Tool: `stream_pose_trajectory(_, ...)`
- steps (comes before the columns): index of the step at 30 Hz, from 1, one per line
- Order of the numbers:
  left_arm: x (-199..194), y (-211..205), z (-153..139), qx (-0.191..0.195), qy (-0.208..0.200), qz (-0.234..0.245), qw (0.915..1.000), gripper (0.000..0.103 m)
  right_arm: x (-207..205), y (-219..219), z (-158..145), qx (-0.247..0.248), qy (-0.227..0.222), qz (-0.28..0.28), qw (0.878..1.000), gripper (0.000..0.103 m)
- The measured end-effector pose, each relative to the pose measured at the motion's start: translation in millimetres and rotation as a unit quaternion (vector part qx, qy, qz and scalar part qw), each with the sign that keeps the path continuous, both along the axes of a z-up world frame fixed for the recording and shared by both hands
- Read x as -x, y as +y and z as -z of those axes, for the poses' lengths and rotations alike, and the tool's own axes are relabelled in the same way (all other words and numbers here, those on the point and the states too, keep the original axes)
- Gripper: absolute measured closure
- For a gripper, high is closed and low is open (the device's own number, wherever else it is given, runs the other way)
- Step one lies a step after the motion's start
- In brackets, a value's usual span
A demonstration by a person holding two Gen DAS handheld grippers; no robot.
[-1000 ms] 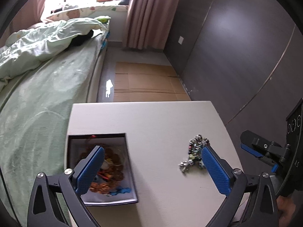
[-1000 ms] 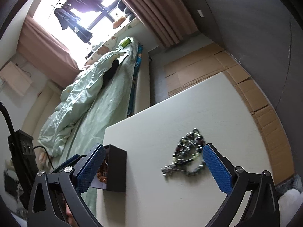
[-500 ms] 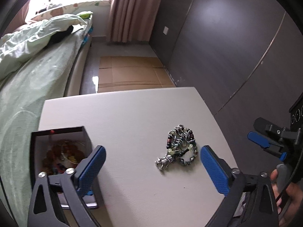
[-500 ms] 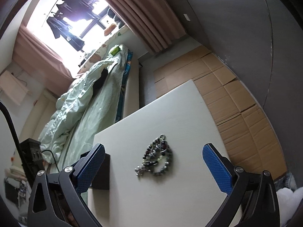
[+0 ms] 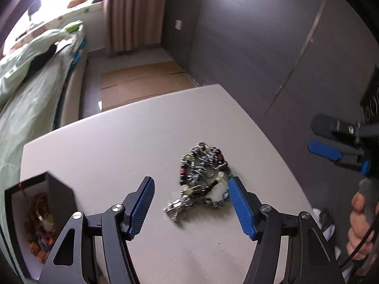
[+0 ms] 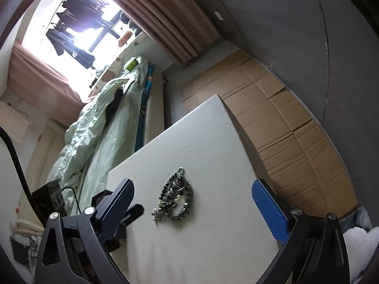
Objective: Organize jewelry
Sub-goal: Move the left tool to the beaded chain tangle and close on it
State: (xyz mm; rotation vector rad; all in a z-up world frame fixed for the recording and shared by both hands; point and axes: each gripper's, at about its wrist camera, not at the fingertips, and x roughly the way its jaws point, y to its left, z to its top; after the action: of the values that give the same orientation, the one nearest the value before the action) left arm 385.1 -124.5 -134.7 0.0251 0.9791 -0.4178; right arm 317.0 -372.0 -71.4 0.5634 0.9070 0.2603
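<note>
The left gripper (image 5: 190, 197) is closing around one bead pile (image 5: 202, 172), while the right gripper (image 6: 191, 203) is staying wide apart beside one box (image 5: 40, 203).

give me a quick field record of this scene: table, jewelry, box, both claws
table: white top, beside a bed
jewelry: tangled bead pile loose on the table
box: dark, open, at the table's left edge, beaded pieces inside
left claw: jaws closing around the pile, pads not pressing it yet
right claw: open wide, nothing held, pile ahead between its fingers
done: pile not yet in box
</note>
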Motion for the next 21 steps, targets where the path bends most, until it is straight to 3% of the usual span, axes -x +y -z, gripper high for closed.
stream_pose_trajectory(5,-6,-14,12,-0.016,0.012,0.026,0.9995,0.048,-3,-6,5,-0.001,0.013,0.019,1.0,0.021)
stream_pose_trajectory(15,-12,-32,29,-0.048,0.019,0.059,0.9969,0.066,-6,-18,7,-0.013,0.012,0.037,0.999,0.021)
stream_pose_trajectory(21,-9,-34,34,-0.061,0.026,0.072,0.9952,0.071,-6,-19,8,-0.016,0.011,0.038,0.999,0.021)
